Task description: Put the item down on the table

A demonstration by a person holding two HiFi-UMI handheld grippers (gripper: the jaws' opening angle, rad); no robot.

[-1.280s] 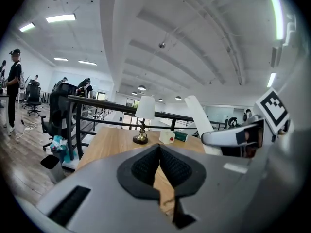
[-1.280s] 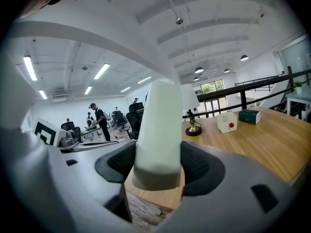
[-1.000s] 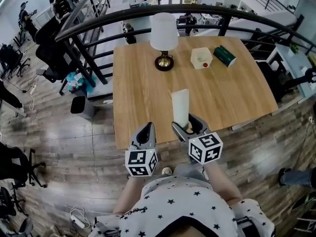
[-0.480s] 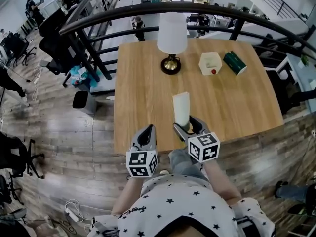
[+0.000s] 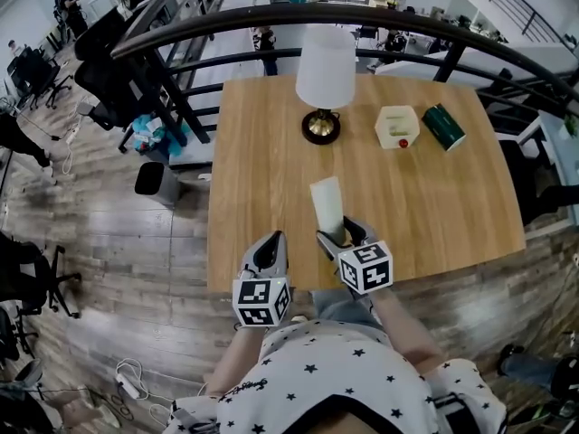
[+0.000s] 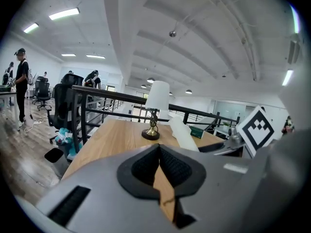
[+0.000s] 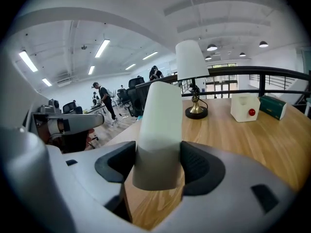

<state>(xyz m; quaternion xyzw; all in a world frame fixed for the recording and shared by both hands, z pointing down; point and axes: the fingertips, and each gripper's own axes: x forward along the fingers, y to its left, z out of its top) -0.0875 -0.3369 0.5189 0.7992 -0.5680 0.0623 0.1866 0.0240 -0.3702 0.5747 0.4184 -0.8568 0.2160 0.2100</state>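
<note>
Nearest, the person's star-print shirt (image 5: 335,369) fills the bottom of the head view. The arms are mostly tucked under it, and the hands can't be seen behind the marker cubes (image 5: 365,268).

The left hand-held gripper (image 5: 270,248) sits at the near edge of the desk (image 5: 262,170). In its own view the left hand-held gripper (image 6: 159,152) has its jaws pressed together w/ nothing btwn them. Only a sliver of wood shows below the pads.

Just beside it, the right hand-held gripper (image 5: 342,234) is clamped on the lower part of a tall pale item (image 5: 327,204), w/ a pad tight on either side. The item stands roughly upright over the desk's near edge, leaning a bit away from the person. From above, the jaws hide its bottom end. In the right gripper view it looks held just clear of the wood, but I can't be sure. Whether it's a cup, a tube etc. is hard to tell.

Further back, mid-desk, is a lamp (image 5: 325,69). Its shade covers the stem from above, and the brass base shows. To its right is a white box w/ red dot (image 5: 398,127), then a green box (image 5: 444,127), the two apart. Beyond, a dark railing (image 5: 380,14) curves past the far edge. People and chairs further off are too small to make out.
</note>
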